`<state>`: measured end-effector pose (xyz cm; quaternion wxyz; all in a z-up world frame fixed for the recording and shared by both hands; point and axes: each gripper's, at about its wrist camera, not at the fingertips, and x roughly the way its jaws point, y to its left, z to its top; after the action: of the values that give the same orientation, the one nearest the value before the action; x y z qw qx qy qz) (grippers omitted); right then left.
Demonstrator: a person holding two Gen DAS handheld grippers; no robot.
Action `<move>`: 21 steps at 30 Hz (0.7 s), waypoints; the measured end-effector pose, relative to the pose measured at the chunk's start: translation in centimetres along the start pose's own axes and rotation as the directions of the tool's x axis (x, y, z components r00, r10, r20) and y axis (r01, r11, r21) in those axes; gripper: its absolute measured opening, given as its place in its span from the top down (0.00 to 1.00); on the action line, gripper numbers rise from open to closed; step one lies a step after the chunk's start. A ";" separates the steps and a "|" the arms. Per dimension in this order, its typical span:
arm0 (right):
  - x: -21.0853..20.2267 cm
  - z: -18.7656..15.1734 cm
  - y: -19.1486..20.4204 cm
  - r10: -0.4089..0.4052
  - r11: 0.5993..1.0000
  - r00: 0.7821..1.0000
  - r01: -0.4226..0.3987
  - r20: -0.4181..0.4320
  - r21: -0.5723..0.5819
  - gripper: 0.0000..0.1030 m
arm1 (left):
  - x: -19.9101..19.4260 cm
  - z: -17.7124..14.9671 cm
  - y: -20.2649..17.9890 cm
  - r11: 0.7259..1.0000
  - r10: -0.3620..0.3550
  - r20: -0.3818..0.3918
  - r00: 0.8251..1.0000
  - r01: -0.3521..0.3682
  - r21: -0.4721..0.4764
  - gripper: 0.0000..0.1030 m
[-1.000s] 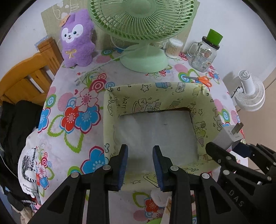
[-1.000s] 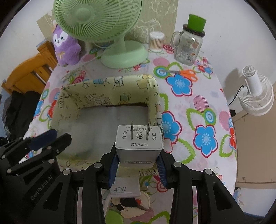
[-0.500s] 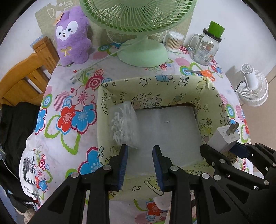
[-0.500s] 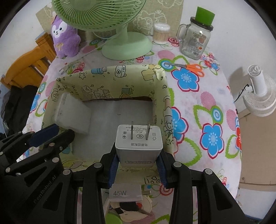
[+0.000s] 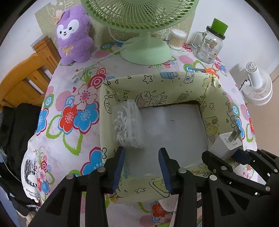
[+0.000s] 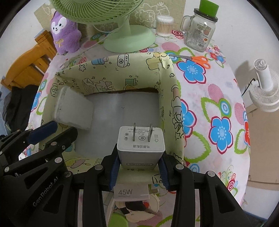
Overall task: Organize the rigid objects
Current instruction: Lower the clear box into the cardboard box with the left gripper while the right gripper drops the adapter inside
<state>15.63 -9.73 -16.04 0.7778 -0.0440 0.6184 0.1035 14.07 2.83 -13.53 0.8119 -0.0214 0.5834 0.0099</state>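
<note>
Right gripper (image 6: 139,167) clamps the charger (image 6: 140,142); left gripper (image 5: 141,167), just opening, holds nothing; floss box (image 5: 128,124) at the bin's (image 5: 218,97) 9 o'clock.

The top of the pale green plastic table fan (image 5: 139,15) is running off the frame's upper edge; small print on the white plug-in charger (image 6: 140,141) is staying unreadable.

Even, soft indoor light is filling both views; no harsh glare. The small white floor fan (image 6: 263,90) is casting a faint grey shadow on the wall. Fisheye bending and black vignetting are showing at the edges; focus is holding sharp.
</note>
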 end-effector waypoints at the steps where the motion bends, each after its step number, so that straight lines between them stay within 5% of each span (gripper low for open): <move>1: -0.1 -0.1 0.0 0.003 1.000 1.000 -0.003 -0.003 0.000 0.58 | 0.0 0.0 0.0 1.000 0.001 -0.001 1.000 -0.001 0.004 0.58; 14: -2.9 -1.0 -0.8 0.015 0.999 0.999 -0.016 0.046 0.038 0.50 | -2.1 -0.8 0.5 0.999 -0.037 0.026 0.999 0.037 -0.008 0.41; 17: -3.7 -1.4 -0.7 0.000 0.999 0.998 -0.002 0.063 0.037 0.48 | -2.9 -1.1 0.6 0.999 0.038 0.050 0.998 -0.037 -0.009 0.24; 21: -4.8 -2.0 -1.0 -0.045 0.997 0.994 0.039 0.102 0.059 0.26 | -3.7 -1.5 1.4 0.999 0.038 0.068 0.997 -0.036 -0.024 0.16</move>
<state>12.88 -11.60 -11.89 0.8116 -0.0296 0.5791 0.0715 11.44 4.21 -10.50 0.8307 -0.0196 0.5554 0.0325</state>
